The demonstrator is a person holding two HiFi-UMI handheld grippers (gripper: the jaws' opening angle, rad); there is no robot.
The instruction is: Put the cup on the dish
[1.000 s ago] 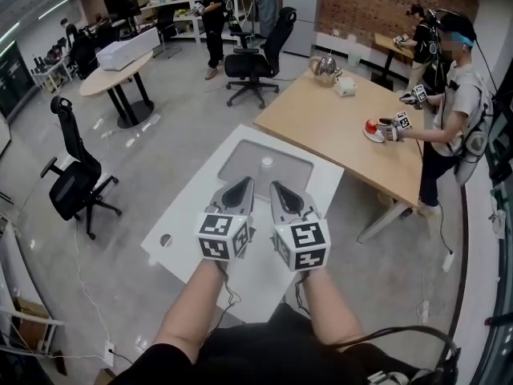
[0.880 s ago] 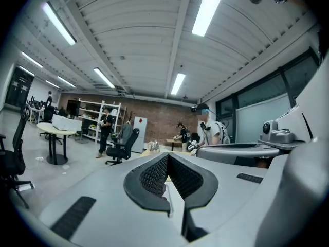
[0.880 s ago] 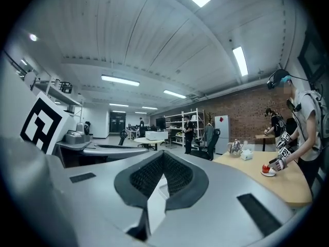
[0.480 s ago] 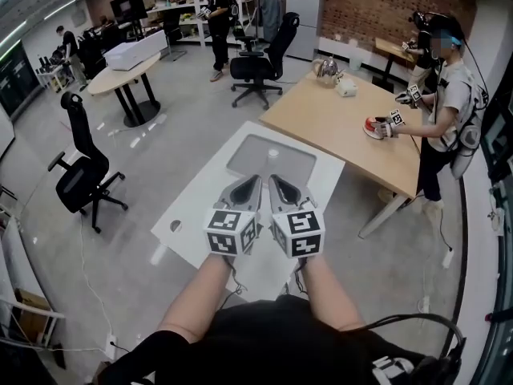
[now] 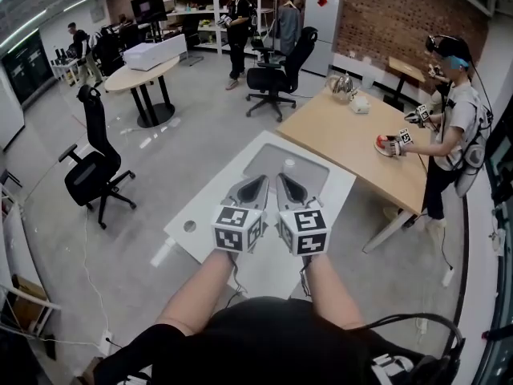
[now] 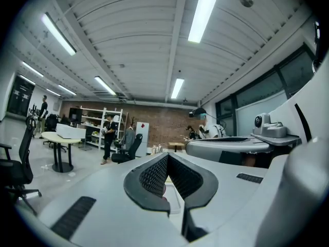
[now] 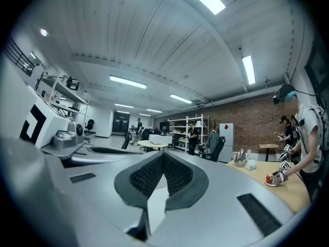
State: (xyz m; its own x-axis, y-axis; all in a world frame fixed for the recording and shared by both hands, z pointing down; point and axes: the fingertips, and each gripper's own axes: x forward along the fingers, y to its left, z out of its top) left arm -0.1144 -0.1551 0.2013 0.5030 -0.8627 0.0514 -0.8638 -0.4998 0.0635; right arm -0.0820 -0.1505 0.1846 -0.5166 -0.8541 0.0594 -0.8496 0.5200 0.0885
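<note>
Open office, grey floor, brick wall [image 5: 385, 22] at the back with shelves [image 5: 200, 6] to its left. Strip lights on the ceiling in both gripper views.

White table [image 5: 200, 227] right in front of the wearer. Grey mat [image 5: 264, 160] lies at its far end. Cup [image 5: 288, 164], small and white, stands upright on the mat, toward the mat's right half. It is free, nothing touching it.

Left gripper [image 5: 255, 183] and right gripper [image 5: 285, 181] are held side by side over the near half of the white table, level, both aimed at the mat. Their marker cubes are just beside each other. Bare forearms run back from them to the bottom of the head view.

Left gripper view: jaws closed, pads meeting at the tip, nothing between them. Right gripper view: same, jaws closed and empty. In the head view the cup sits just past the right gripper's tips, apart from them.

Wood table [image 5: 337, 131] stands right of the white one, corner close to it. Person [image 5: 457, 119] at its far right side holds two more grippers at a red thing [image 5: 383, 143] on that table. Small items sit at its far end, too small to tell what.

Black chair [image 5: 94, 167] on the left floor, second chair [image 5: 284, 66] farther back. Round table [image 5: 144, 74] behind, white box on it. More people stand by the shelves.
</note>
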